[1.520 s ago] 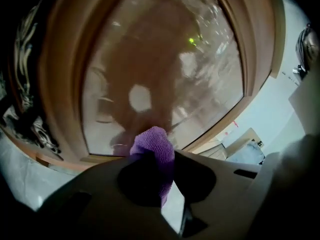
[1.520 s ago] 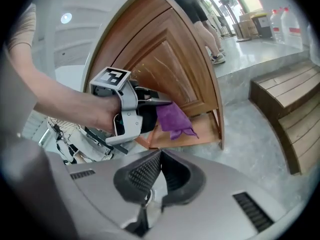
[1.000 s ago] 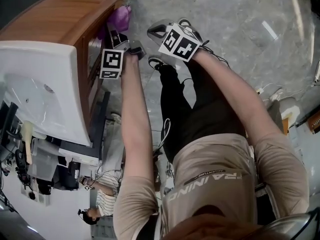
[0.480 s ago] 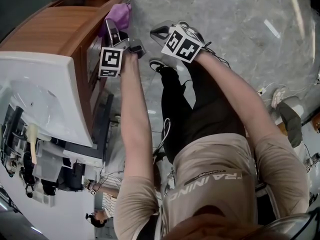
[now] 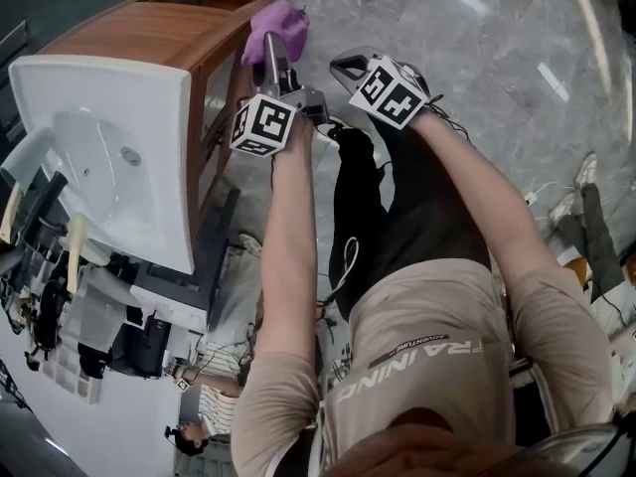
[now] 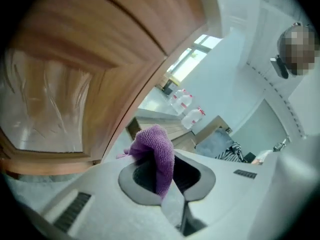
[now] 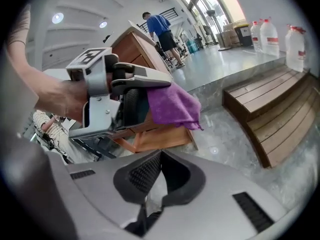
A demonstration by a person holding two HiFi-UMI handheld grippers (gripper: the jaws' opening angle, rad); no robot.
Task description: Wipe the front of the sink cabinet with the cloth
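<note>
Holding the purple cloth (image 5: 278, 20) clamped between its jaws, the left gripper (image 5: 272, 56) sits at the wooden sink cabinet's (image 5: 149, 38) front edge, higher in the head view than a second ago; right gripper (image 5: 343, 66) alongside, jaws together, empty.

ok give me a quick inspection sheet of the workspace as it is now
surface: wooden sink cabinet under a white basin; front has a glass panel
job's things: purple cloth at the cabinet's front edge, contact unclear
clutter: dark items beside the basin, too small to tell
grippers: left gripper shut on the cloth; right gripper shut, empty, off the cabinet
cables: thin cable along the person's leg
surroundings: grey stone floor, wooden steps, water bottles
</note>
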